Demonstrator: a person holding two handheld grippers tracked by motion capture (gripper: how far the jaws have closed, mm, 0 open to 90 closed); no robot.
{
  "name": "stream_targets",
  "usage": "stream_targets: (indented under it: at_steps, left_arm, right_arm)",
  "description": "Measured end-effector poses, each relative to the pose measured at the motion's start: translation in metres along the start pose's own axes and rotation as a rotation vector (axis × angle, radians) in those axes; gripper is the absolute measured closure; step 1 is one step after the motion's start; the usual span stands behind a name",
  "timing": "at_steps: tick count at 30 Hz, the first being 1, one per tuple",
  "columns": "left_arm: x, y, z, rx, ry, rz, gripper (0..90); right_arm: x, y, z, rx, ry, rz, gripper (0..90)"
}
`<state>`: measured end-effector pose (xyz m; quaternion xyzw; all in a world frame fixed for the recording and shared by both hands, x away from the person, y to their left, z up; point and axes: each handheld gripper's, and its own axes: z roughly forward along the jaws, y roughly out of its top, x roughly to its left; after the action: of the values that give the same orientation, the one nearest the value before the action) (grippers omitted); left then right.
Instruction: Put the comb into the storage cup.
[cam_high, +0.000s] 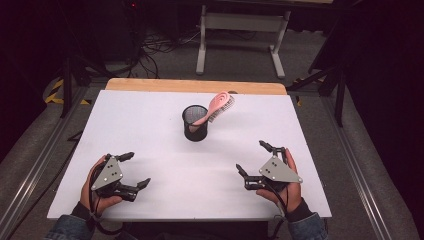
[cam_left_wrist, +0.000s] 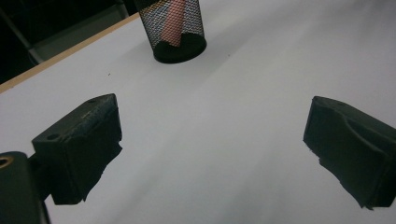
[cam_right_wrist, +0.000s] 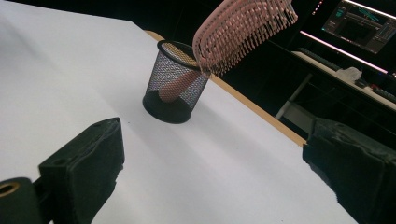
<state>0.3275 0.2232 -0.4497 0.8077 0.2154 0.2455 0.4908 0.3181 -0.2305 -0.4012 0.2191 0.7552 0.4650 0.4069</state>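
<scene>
A black mesh cup stands upright near the middle of the white table. A pink hairbrush leans in it, handle down, bristled head sticking out to the upper right. The cup and brush handle appear in the left gripper view; the cup and brush head in the right gripper view. My left gripper rests open at the near left. My right gripper rests open at the near right. Both hold nothing and sit well short of the cup.
A wooden strip edges the table's far side. Beyond it stand a white table frame and cables on the grey floor. A lit monitor and a desk show in the right gripper view.
</scene>
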Motion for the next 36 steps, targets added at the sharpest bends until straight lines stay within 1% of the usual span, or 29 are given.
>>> stream_targets:
  at_steps: [10,13,19,23,27,29,32,34,36]
  left_arm:
    - [0.0,0.0,0.001,-0.004,-0.004,0.001,5.2]
    - [0.001,0.0,0.001,-0.005,-0.004,-0.001,5.2]
    - [0.001,0.0,-0.001,-0.01,-0.004,-0.005,5.2]
    - [0.0,0.001,0.0,-0.007,-0.005,0.003,5.1]
    - [0.001,0.001,0.0,-0.013,-0.006,0.0,5.1]
    - [0.001,0.002,0.001,-0.011,-0.01,0.0,5.1]
    - [0.0,0.003,0.004,-0.008,-0.017,0.008,5.1]
    - [0.0,0.003,0.004,-0.006,-0.019,0.009,5.0]
    - [0.0,0.003,0.004,-0.012,-0.016,0.004,5.0]
  right_arm:
    - [-0.005,-0.015,-0.005,0.016,-0.01,0.005,5.2]
    - [-0.006,-0.021,-0.007,0.032,-0.02,-0.003,5.2]
    - [-0.01,-0.036,-0.008,0.065,-0.028,0.021,4.5]
    - [-0.012,-0.044,-0.011,0.075,-0.04,0.027,4.5]
    - [-0.017,-0.052,-0.016,0.083,-0.052,0.046,4.1]
    - [-0.02,-0.057,-0.019,0.083,-0.058,0.071,4.1]
    - [-0.022,-0.065,-0.023,0.091,-0.064,0.089,4.1]
    - [-0.023,-0.069,-0.025,0.104,-0.072,0.083,4.0]
    - [-0.024,-0.072,-0.026,0.111,-0.076,0.09,4.0]
